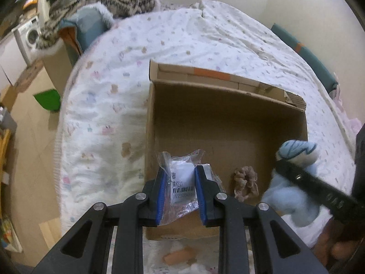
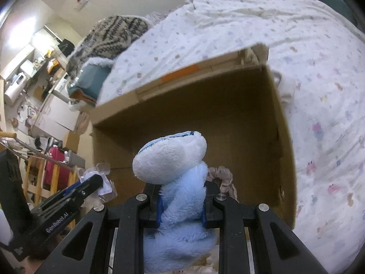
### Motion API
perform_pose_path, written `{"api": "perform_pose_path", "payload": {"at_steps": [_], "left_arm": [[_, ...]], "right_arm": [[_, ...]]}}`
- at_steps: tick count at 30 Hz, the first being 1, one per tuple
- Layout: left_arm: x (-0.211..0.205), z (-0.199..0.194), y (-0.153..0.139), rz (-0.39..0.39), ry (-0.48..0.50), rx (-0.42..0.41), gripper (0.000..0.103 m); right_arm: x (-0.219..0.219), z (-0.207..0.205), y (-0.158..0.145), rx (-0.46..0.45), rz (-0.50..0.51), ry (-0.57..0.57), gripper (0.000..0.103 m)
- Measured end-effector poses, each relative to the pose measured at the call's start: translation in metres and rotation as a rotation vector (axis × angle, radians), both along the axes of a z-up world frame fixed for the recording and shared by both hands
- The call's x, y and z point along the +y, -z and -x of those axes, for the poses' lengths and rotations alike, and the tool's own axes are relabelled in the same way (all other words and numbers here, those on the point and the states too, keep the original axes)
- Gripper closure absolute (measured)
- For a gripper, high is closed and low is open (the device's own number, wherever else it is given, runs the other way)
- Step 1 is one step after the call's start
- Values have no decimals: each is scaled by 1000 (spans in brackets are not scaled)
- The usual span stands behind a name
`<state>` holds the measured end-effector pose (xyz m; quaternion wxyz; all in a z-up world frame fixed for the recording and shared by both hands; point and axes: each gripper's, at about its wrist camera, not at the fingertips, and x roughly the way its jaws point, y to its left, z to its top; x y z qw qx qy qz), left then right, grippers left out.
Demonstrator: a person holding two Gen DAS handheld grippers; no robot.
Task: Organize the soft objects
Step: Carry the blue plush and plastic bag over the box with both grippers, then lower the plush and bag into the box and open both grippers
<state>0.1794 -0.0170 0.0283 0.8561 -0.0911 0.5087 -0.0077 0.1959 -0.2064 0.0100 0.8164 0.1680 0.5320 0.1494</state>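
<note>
A bed (image 1: 182,45) with a white quilt printed in small pastel figures fills most of the room, and one open cardboard box (image 1: 228,118) sits on it, its flaps up, its floor mostly bare. A single beige scrunchie (image 1: 245,182) lies inside by the near wall. The right gripper (image 2: 182,203) is closed around one fluffy blue plush toy (image 2: 173,159) above the box's near edge. The left gripper (image 1: 180,189) pinches one clear plastic packet (image 1: 182,178) with a white barcode label reading partly "DVZ52", over the box's near left corner.
</note>
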Motion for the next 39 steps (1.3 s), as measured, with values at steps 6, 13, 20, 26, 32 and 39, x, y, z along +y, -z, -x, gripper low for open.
{"api": "perform_pose_path", "payload": {"at_steps": [6, 13, 20, 26, 32, 39], "left_arm": [[-16, 6, 10, -20, 73, 6, 81], [-21, 6, 17, -21, 73, 23, 81], [-21, 6, 19, -16, 68, 34, 81], [-18, 8, 20, -25, 55, 26, 81], [-17, 8, 18, -36, 59, 10, 81], [-19, 11, 17, -45, 72, 6, 81]], "right_arm": [[11, 1, 25, 88, 67, -29, 78], [14, 1, 44, 166, 118, -41, 78], [16, -2, 45, 171, 123, -41, 77], [18, -2, 43, 173, 128, -36, 77], [15, -2, 42, 166, 109, -30, 76], [13, 1, 31, 117, 62, -38, 71]]}}
